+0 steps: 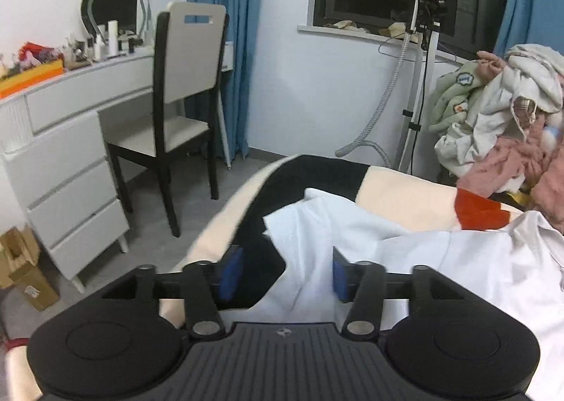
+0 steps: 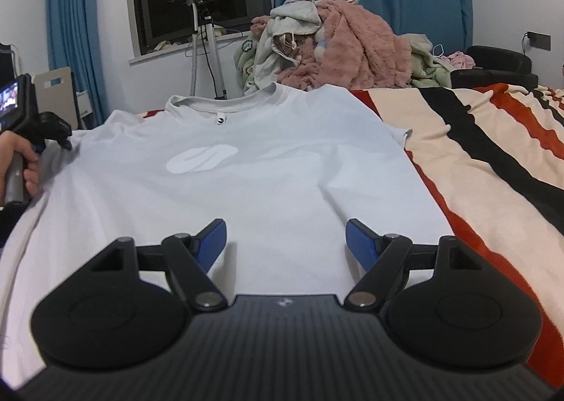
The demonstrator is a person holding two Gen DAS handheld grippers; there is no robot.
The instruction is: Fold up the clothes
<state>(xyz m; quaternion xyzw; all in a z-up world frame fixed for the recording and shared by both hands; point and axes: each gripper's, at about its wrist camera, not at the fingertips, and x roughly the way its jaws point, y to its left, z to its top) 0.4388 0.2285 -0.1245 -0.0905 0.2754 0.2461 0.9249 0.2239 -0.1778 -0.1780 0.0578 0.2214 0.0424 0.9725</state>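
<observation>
Left wrist view: left gripper [image 1: 287,270] with blue pads apart, hanging over a rumpled sleeve edge of the white T-shirt [image 1: 405,260]. Cloth lying in the gap between the pads but not pinched, as far as the blur there allows. Shirt spread over the striped blanket [image 1: 398,193], sleeve bunched and partly lifted near the blanket's black stripe. Beyond the shirt, a heap of laundry [image 1: 500,119] to its far right; a chair [image 1: 183,91] and a white dresser [image 1: 67,140] well off to its far left.

Right wrist view: right gripper [image 2: 286,242] with pads wide apart, nothing between them, poised just above the shirt's lower half. T-shirt [image 2: 246,161] lying front up and nearly flat, collar at the far end, a pale oval print on the chest, a small dark dot under the neckline, one shallow crease running down from the middle. At the shirt's left edge, a hand [image 2: 21,161] holding the other gripper beside the sleeve. Laundry pile [image 2: 335,48] just past the collar; blanket [image 2: 493,154] stretching off from the shirt's right edge.

Likely light, thin and limp, sliding easily over the fuzzy blanket, no stiffness to hold a shape. Best taken by pinching a hem, sleeve cuff or shoulder seam, not the flat middle.
</observation>
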